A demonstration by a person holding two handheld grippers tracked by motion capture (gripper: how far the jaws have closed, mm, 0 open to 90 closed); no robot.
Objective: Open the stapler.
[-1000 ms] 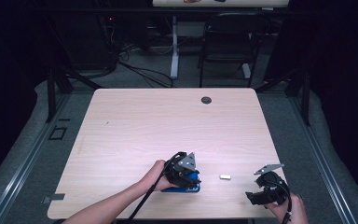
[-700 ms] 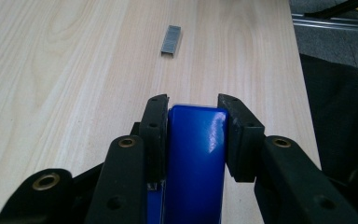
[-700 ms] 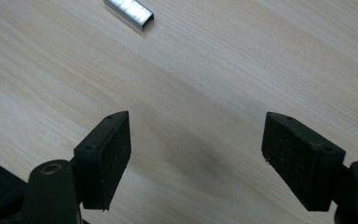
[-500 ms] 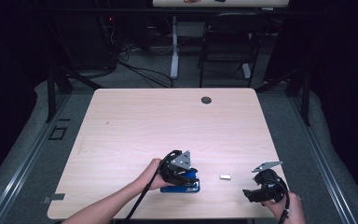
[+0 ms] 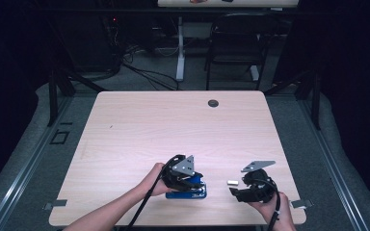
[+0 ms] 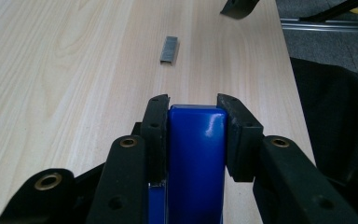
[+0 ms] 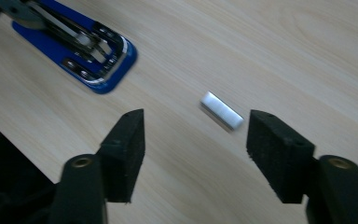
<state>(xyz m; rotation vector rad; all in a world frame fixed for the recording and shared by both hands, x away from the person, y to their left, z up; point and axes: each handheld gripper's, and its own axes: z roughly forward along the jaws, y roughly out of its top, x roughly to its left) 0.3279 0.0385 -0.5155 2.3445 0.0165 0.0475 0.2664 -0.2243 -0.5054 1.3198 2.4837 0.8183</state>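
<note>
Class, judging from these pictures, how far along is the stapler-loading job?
Done: the left gripper clamps the blue stapler. In hand: the right gripper, jaws just been closing, nears the staple strip, not yet gripped. Left: pick it up and load it.

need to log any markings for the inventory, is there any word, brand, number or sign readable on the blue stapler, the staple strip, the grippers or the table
No readable text in any view.
Glossy blue plastic stapler, clamped in the left gripper: no brand or number shows.
Small silvery metal strip of staples: plain.
Black right gripper, jaws just been closing, nothing between them: unmarked.
Light wooden table: wood grain, no label.
</note>
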